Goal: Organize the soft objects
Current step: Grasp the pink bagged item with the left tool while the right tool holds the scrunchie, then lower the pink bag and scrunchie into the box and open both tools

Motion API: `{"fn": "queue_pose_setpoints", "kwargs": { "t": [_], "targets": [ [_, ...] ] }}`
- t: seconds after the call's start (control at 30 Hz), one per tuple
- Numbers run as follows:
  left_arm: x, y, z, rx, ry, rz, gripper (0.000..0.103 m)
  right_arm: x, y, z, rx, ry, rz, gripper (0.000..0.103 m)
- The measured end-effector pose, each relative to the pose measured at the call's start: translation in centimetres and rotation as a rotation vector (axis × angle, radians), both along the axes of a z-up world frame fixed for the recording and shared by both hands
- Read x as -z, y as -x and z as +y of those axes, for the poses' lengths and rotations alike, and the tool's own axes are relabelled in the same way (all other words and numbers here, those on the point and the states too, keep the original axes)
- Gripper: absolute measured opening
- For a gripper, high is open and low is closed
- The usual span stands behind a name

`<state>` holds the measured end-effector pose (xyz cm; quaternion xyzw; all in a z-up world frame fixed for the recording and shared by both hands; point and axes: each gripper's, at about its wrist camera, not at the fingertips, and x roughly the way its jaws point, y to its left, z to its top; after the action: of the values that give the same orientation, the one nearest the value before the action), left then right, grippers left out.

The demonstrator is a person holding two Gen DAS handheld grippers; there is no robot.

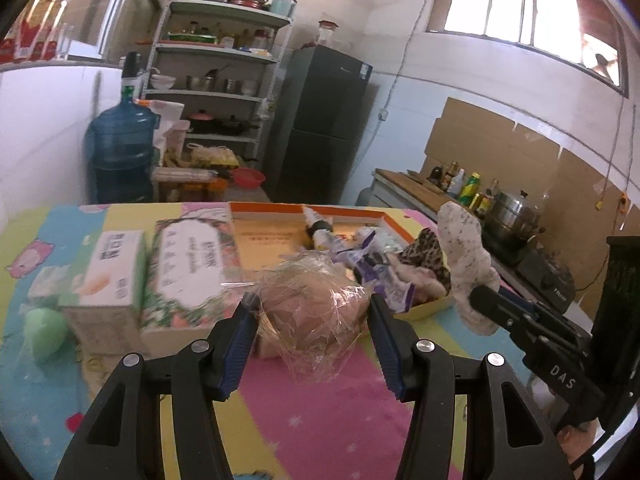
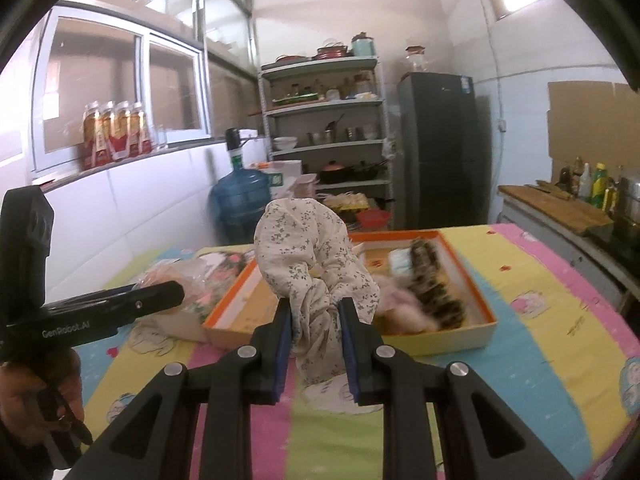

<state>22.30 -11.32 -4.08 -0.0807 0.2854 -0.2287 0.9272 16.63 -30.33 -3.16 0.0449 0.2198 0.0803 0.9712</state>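
My right gripper [image 2: 314,336] is shut on a white floral scrunchie [image 2: 312,264] and holds it in the air in front of the orange-rimmed box [image 2: 456,336]. The scrunchie also shows in the left wrist view [image 1: 466,256], next to the box [image 1: 428,306]. The box holds a leopard-print scrunchie [image 2: 436,284], a pink soft piece and small packets. My left gripper [image 1: 312,336] is open, its jaws on either side of a brown bun in clear plastic wrap [image 1: 316,304] that lies on the colourful mat.
Two tissue boxes [image 1: 156,276] and a green sponge [image 1: 44,330] lie at the left of the mat. A water jug [image 1: 120,148], shelves, a fridge [image 1: 324,124] and a counter with a stove [image 1: 516,232] stand beyond the table.
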Motion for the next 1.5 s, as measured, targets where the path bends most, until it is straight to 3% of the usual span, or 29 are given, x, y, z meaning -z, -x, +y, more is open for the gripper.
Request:
{"fn": "queue_pose_setpoints", "kwargs": {
  "t": [0.43,0.8,1.1,1.5],
  "targets": [
    [-2.1,-3.9,-4.8,0.043,-0.028,-0.028,0.057,-1.9,-3.7,-5.1,0.010,-0.025,-0.008,0.024],
    [-2.6,-11.2,-7.1,0.028,-0.048,0.068,0.057,-2.5,-10.1,-8.7,-0.037,-0.089,0.065,0.024],
    [-0.3,-16.0,-7.3,-0.043,-0.050,0.155,0.057,-2.4,-14.8,-6.9,-0.107,-0.073,0.122,0.024],
    [2.6,-19.3,-7.0,-0.081,-0.049,0.255,0.057,1.5,-18.6,-4.2,-0.120,-0.002,0.245,0.024]
  ]
}}
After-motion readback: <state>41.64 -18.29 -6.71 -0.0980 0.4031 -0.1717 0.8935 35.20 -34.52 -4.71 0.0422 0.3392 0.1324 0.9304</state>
